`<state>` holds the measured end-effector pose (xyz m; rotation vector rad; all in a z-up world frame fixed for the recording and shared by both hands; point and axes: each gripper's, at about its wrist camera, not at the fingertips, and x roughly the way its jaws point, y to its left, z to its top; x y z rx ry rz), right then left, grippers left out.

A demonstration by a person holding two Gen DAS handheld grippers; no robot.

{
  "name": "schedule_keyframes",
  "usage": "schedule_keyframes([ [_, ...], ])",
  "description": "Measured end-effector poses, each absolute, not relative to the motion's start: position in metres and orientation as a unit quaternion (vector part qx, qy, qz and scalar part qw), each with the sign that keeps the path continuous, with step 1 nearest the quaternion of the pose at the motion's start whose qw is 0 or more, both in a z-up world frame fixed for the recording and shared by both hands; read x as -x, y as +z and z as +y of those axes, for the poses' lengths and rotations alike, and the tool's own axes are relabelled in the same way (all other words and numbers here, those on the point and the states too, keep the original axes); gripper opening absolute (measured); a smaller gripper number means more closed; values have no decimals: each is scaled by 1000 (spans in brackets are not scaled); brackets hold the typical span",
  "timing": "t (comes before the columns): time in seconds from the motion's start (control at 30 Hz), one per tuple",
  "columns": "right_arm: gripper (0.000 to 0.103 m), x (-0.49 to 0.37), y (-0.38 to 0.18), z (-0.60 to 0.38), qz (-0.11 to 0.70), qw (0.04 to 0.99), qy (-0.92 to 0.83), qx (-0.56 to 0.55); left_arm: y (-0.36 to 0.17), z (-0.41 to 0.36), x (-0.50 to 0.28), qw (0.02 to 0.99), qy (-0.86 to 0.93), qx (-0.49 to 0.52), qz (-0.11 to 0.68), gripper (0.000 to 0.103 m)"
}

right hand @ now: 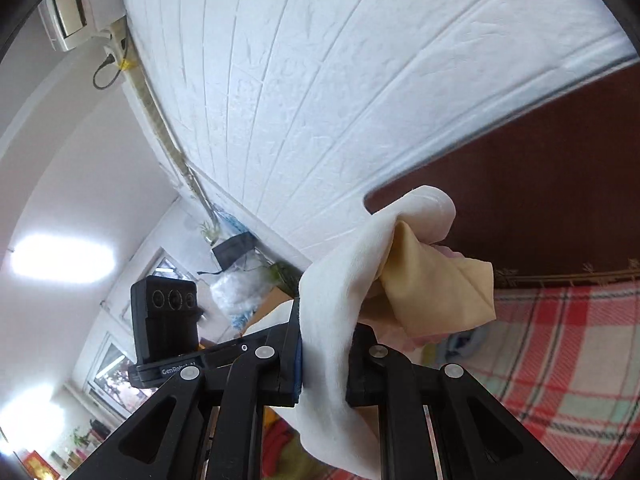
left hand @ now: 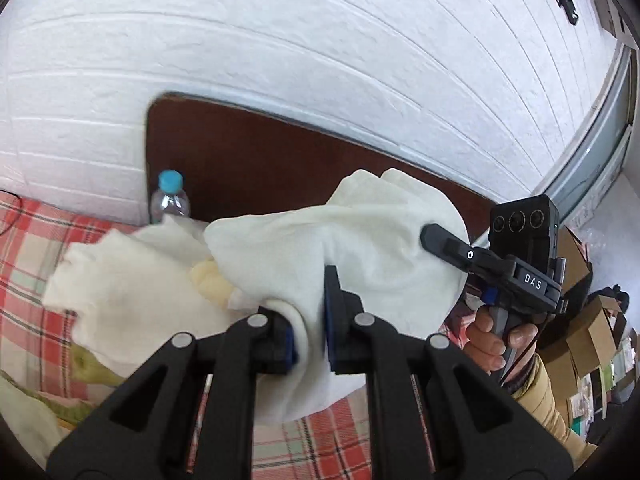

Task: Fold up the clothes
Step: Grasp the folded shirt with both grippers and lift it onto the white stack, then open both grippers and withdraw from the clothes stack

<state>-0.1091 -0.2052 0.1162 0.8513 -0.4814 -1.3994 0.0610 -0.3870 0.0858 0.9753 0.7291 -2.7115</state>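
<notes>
A white garment [left hand: 280,252] with a cream-yellow inner side hangs in the air above a plaid bedspread [left hand: 28,240]. My left gripper [left hand: 310,320] is shut on a bunched edge of it. In the left wrist view my right gripper [left hand: 436,240] grips the cloth's far corner, held by a hand [left hand: 492,340]. In the right wrist view my right gripper [right hand: 324,344] is shut on the same white garment [right hand: 332,320], whose cream lining [right hand: 432,288] droops to the right. The left gripper's body [right hand: 168,320] shows at the left there.
A dark brown headboard [left hand: 240,160] stands against a white brick-pattern wall [left hand: 280,40]. A clear bottle with a blue cap [left hand: 170,200] sits by the headboard. More light cloth [left hand: 24,412] lies on the bed at lower left. Cardboard boxes [left hand: 588,332] stand at the right.
</notes>
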Motion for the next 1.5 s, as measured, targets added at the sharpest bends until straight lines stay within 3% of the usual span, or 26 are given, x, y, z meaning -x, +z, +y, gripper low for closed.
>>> schedule_keyframes([
  [0.17, 13, 109, 111, -289, -220, 674, -594, -381, 83, -454, -69, 162, -896, -327, 252, 13],
  [0.4, 17, 98, 23, -356, -159, 643, -580, -475, -14, -510, -76, 257, -814, -424, 301, 13],
  [0.57, 33, 101, -13, -355, -177, 628, -566, -504, -27, -509, -81, 279, -801, -441, 292, 26],
  [0.63, 41, 99, -8, -349, -167, 631, -573, -495, -24, -512, -82, 292, -797, -439, 295, 38],
  [0.77, 44, 90, 6, -335, -133, 629, -600, -477, -14, -508, -90, 311, -792, -425, 307, 42],
  [0.8, 44, 87, 9, -330, -123, 628, -608, -470, -13, -507, -93, 317, -790, -420, 315, 46],
  [0.87, 47, 81, 12, -323, -101, 631, -616, -461, -11, -506, -101, 336, -786, -406, 324, 64],
  [0.9, 50, 77, 12, -323, -85, 628, -619, -463, -10, -504, -106, 351, -785, -398, 321, 67],
  [0.93, 54, 73, 11, -322, -72, 625, -623, -465, -7, -500, -109, 362, -786, -392, 311, 67],
  [1.13, 55, 62, 19, -307, -52, 623, -634, -456, 17, -472, -134, 384, -809, -342, 285, 68],
  [1.17, 60, 60, 23, -302, -49, 625, -637, -449, 22, -463, -139, 384, -818, -332, 271, 69],
  [1.23, 67, 48, 32, -295, -30, 628, -651, -425, 33, -441, -150, 380, -839, -306, 242, 92],
  [1.3, 71, 30, 39, -284, -6, 632, -665, -397, 39, -415, -162, 367, -861, -282, 210, 99],
  [1.37, 80, 11, 45, -269, 16, 640, -677, -363, 38, -389, -171, 352, -875, -273, 189, 100],
  [1.5, 86, -24, 56, -245, 48, 642, -705, -298, 22, -346, -188, 335, -885, -270, 179, 100],
])
